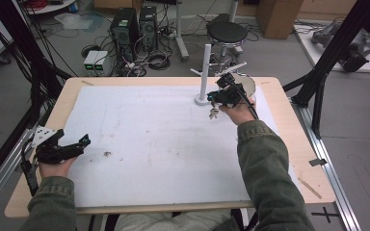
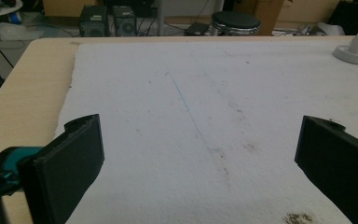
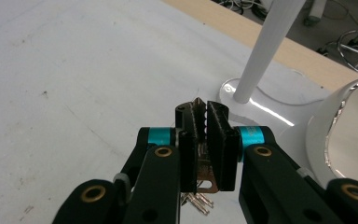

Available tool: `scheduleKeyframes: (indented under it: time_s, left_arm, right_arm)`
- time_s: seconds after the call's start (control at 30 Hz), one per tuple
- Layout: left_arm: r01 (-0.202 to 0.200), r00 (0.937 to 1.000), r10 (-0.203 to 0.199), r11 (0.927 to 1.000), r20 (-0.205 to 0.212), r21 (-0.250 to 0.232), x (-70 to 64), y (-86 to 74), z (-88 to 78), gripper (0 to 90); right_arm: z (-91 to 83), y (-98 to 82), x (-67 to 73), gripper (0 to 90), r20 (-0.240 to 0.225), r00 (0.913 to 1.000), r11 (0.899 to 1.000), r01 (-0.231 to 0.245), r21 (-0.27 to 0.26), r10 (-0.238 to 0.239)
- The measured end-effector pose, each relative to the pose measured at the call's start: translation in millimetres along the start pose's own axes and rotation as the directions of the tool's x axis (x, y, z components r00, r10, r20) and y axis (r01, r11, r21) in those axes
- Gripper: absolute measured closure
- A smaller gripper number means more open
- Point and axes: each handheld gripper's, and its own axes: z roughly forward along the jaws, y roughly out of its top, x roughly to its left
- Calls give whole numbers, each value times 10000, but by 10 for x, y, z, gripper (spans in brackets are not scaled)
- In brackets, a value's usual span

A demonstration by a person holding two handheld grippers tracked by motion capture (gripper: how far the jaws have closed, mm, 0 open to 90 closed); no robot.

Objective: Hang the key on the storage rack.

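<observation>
Two grippers: the right gripper [image 3: 204, 114] clamps a bunch of keys [image 1: 214, 113] — lifted clear of the mat [image 1: 149, 144], beside the white stand [image 1: 205, 72]. Hanging them on a peg remains. Left gripper [image 2: 196, 154] rests agape — empty.

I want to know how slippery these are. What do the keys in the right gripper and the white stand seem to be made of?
The keys look like metal: dull silvery-brown with a faint shine. The stand is glossy white, with bright reflections on its base; painted metal or plastic, hard to tell which.
</observation>
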Motion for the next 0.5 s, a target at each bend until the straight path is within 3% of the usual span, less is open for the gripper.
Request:
scheduleKeyframes:
  time_s: [0.5]
  left_arm:
    - [-17, 10000, 17, 10000, 28, 22, -3, -2, 9, 17]
  right_arm:
    - [-413, 272, -80, 829, 479, 9987, 9967, -113, -802, 151]
